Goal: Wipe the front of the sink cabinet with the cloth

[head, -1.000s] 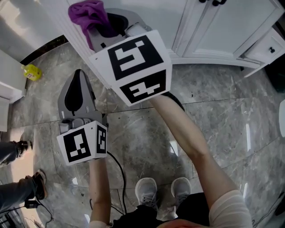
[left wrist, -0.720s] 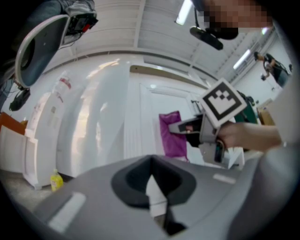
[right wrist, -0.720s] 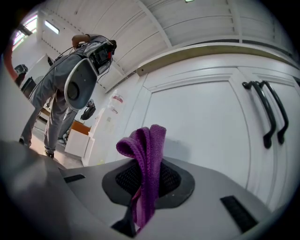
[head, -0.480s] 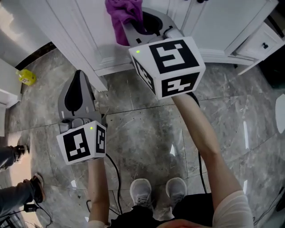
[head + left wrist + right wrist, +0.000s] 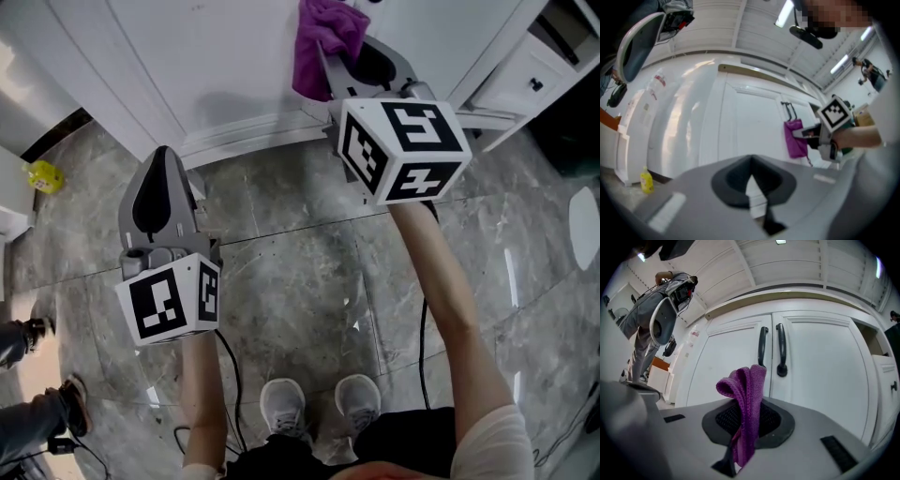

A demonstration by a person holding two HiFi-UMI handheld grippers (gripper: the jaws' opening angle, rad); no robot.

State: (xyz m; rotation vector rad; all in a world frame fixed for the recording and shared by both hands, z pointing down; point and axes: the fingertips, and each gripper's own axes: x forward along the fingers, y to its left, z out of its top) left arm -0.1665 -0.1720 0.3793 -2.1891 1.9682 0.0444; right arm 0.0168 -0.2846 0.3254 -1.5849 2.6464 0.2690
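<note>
A purple cloth (image 5: 323, 42) hangs folded from my right gripper (image 5: 349, 52), which is shut on it close against the white sink cabinet's front (image 5: 216, 66). I cannot tell whether the cloth touches the door. In the right gripper view the cloth (image 5: 746, 399) stands up between the jaws of the right gripper (image 5: 740, 439), before two doors with black handles (image 5: 781, 350). My left gripper (image 5: 161, 159) hovers low over the floor, left of the cabinet base, shut with nothing in it. The left gripper view shows the left gripper (image 5: 752, 187), the cloth (image 5: 794, 138) and the right gripper (image 5: 820, 136).
The floor is grey marble tile (image 5: 300, 272). A yellow bottle (image 5: 42, 175) stands by the wall at left. A white drawer unit (image 5: 525, 84) adjoins the cabinet at right. Another person's feet (image 5: 33, 328) are at the left edge. My own shoes (image 5: 281, 403) and cables are below.
My right gripper has carried the cloth rightward along the cabinet front, from the left door panel toward the middle. The left gripper has stayed where it was.
</note>
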